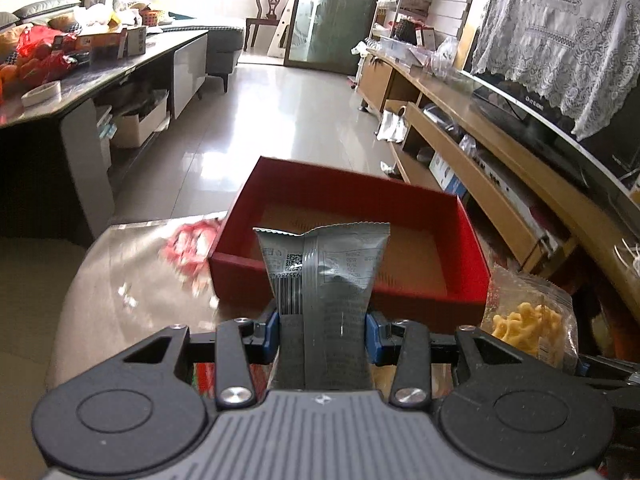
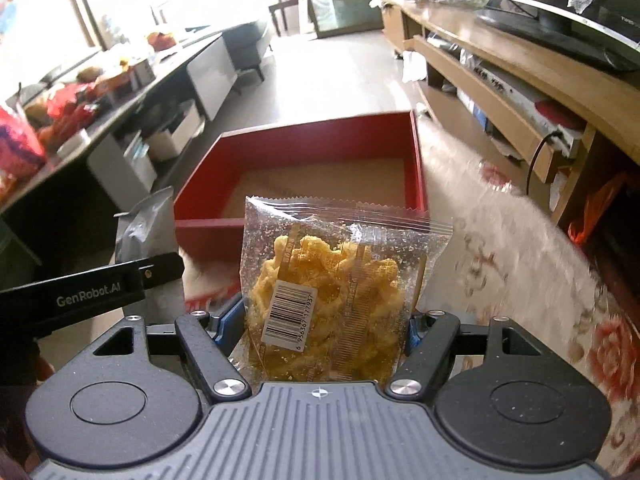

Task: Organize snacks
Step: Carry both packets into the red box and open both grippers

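Observation:
My left gripper [image 1: 322, 332] is shut on a grey foil snack packet [image 1: 326, 276], which stands upright between the blue pads. Just beyond it lies a red box [image 1: 472, 240] with a tan floor and nothing inside. My right gripper [image 2: 320, 328] is shut on a clear bag of yellow crisps [image 2: 328, 276], barcode label facing me. The same red box [image 2: 418, 160] sits ahead of it. The crisp bag [image 1: 528, 320] shows at the right of the left wrist view. At the left of the right wrist view appear the grey packet [image 2: 140, 224] and the left gripper's black body [image 2: 92, 288].
The box rests on a table with a floral cloth [image 2: 540, 248] under a glossy cover. A wooden TV cabinet [image 1: 500, 160] runs along the right, and a dark counter [image 1: 100, 68] piled with fruit and boxes stands on the left. Tiled floor lies between.

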The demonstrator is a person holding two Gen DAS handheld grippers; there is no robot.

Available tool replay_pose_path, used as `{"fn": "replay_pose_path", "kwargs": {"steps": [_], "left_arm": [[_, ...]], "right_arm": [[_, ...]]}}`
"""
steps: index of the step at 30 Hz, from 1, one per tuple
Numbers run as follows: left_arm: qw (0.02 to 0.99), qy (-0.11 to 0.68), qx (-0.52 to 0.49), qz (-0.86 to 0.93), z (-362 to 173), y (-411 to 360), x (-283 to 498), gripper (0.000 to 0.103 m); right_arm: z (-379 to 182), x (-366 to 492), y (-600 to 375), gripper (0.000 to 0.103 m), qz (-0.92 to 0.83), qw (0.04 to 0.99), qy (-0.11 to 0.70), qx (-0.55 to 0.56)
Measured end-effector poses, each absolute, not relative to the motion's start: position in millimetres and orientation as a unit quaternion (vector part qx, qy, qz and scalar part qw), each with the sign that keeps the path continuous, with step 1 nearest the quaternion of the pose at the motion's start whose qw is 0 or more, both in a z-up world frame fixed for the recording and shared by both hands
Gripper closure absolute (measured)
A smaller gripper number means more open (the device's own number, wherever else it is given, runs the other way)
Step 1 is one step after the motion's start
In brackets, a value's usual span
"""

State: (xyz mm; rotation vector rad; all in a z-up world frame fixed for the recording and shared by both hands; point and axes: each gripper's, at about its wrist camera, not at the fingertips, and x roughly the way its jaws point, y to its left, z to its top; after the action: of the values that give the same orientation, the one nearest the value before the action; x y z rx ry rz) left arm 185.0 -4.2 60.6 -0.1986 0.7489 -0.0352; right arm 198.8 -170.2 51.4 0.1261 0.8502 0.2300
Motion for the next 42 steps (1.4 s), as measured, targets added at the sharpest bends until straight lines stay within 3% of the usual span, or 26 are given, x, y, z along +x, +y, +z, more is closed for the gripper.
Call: {"fn": "replay_pose_path", "kwargs": {"steps": [15, 33, 36, 39, 42], "left_arm": [[0.938, 0.334, -0.098, 0.001, 71.9, -17.1, 284.9, 0.061], [0.915, 0.399, -0.048, 0.042, 3.7, -27.3, 349.2, 0.06], [0.91, 0.409, -0.044, 0.047, -2.0, -26.9, 348.4, 0.056], [0.912, 0.404, -0.039, 0.052, 2.0, -24.8, 344.9, 0.043], [0.916, 0.396, -0.041, 0.054, 8.1, -22.1, 338.8, 0.038]], "right_arm": [[53.2, 285.5, -176.9, 0.025, 0.091, 0.917, 0.383, 0.069], [5.6, 347.4, -156.0, 0.026, 0.091, 0.905, 0.415, 0.023], [4.2, 348.1, -150.1, 0.025, 0.092, 0.907, 0.41, 0.004], [1.7, 346.2, -143.9, 0.02, 0.096, 0.908, 0.407, -0.02], [3.5, 344.2, -142.5, 0.019, 0.099, 0.909, 0.405, -0.021]]}}
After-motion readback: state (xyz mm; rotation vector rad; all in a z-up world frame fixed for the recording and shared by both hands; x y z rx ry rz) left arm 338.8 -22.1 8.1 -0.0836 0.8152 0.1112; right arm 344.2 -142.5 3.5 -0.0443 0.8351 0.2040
